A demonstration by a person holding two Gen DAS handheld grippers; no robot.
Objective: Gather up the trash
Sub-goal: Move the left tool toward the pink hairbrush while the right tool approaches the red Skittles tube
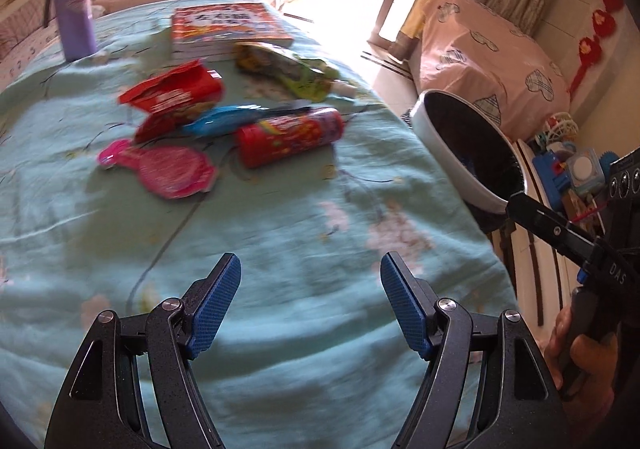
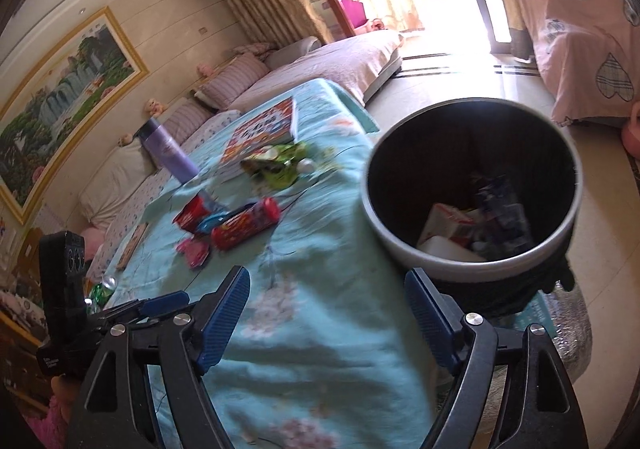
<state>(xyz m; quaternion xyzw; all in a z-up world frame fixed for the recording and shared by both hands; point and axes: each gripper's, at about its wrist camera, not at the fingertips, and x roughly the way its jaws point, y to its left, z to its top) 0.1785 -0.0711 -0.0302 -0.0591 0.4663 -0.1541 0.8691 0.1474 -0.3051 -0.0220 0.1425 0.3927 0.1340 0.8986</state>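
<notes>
Both hand-held grippers, left (image 1: pixel 310 301) and right (image 2: pixel 328 323), wide open w/ nothing held; we've got the bin (image 2: pixel 472 189) parked beside the desk (image 1: pixel 280 229), prob so wrappers (image 1: pixel 172 97) drop straight in.

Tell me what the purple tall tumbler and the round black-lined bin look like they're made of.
The purple tall tumbler looks like coated metal or hard plastic: smooth matte body, dark lid. The round black-lined bin seems to have a rigid white plastic or metal rim, with a dark liner that is probably a thin plastic bag.
</notes>
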